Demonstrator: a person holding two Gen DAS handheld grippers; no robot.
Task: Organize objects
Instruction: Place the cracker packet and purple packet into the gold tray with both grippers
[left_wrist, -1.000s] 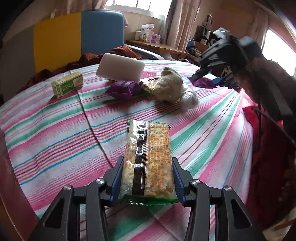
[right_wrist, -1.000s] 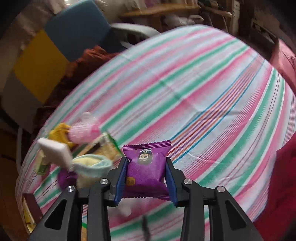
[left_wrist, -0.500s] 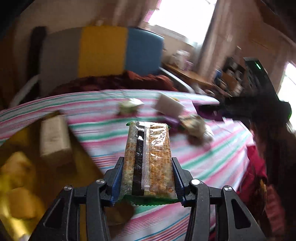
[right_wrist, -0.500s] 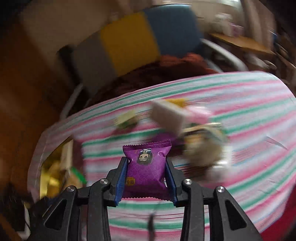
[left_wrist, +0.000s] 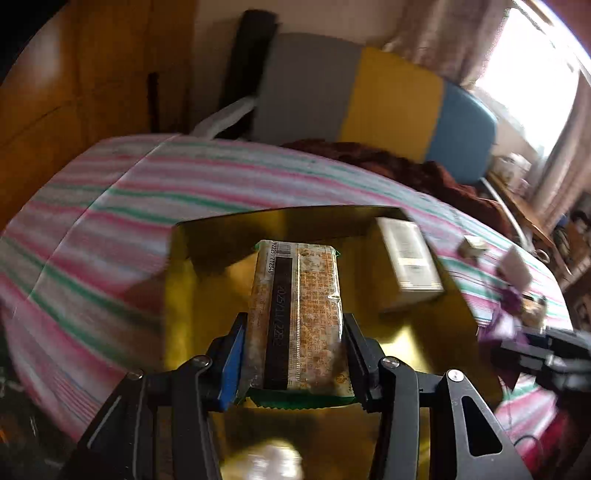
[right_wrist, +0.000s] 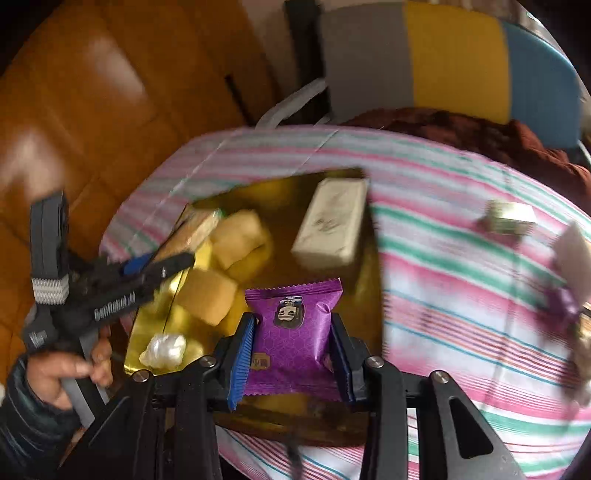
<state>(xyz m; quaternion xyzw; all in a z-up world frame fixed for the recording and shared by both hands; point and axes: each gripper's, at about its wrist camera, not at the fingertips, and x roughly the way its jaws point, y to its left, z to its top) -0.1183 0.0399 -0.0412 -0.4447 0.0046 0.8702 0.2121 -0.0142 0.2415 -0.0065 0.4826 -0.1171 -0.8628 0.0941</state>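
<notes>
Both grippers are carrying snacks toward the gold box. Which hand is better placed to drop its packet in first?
Probably left. The left gripper holds its long cracker packet over the shiny gold box. The right gripper holds its purple foil snack packet nearer the box's near edge.

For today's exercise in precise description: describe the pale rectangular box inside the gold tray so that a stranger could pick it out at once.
Start at the striped tablecloth and find the shiny gold tray on it. The pale rectangular box lies in the tray's far corner, against the right wall. Unlike the soft yellow buns beside it, it is hard-edged and whitish, with faint print on top.
</notes>
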